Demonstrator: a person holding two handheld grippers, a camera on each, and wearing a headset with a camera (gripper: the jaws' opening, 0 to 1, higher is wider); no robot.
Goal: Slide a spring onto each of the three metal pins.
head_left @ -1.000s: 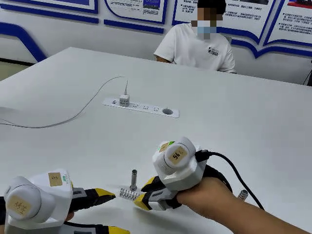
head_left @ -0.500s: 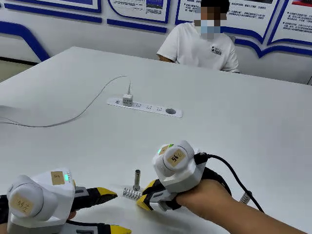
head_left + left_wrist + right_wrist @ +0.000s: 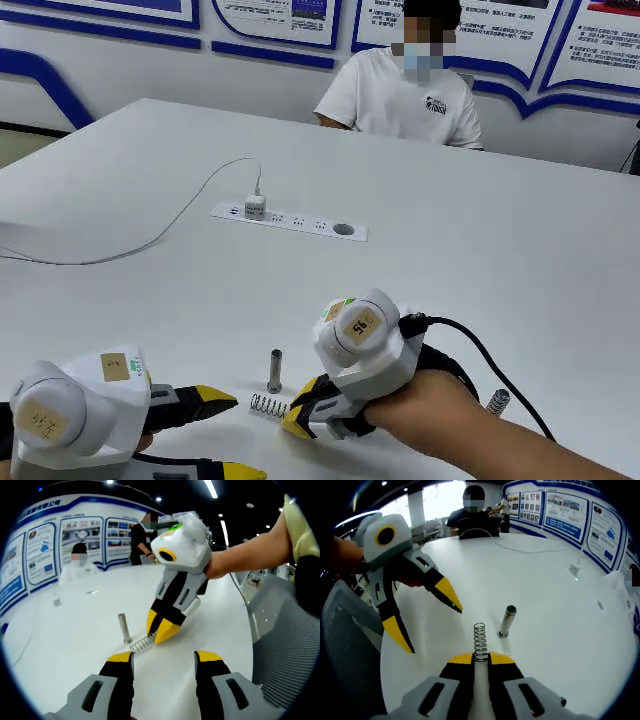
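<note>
Left gripper (image 3: pixel 245 436): mine, jaws wide, empty, at the counter's (image 3: pixel 450 260) near edge.
Spring (image 3: pixel 267 404): level, long axis pointing left, free end beside the pin's foot.
Pin (image 3: pixel 274 370): upright, just behind the spring.
Right gripper (image 3: pixel 298 410): mine, nipping the spring's right end.

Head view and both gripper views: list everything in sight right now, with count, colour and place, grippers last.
spring: one, silver, one end pinched in the right gripper, low over the table.
metal pin: one, grey, upright beside the spring, bare.
small metal part: one, silver, near edge; too hidden to identify.
power strip: one, white, mid-table.
plug: one, white, in the power strip.
cable: one, white, trailing from the plug.
table: one, white.
seated person: one, white shirt, far side.
left gripper: white, black, yellow; open, facing the spring.
right gripper: same colours; shut on the spring.
</note>
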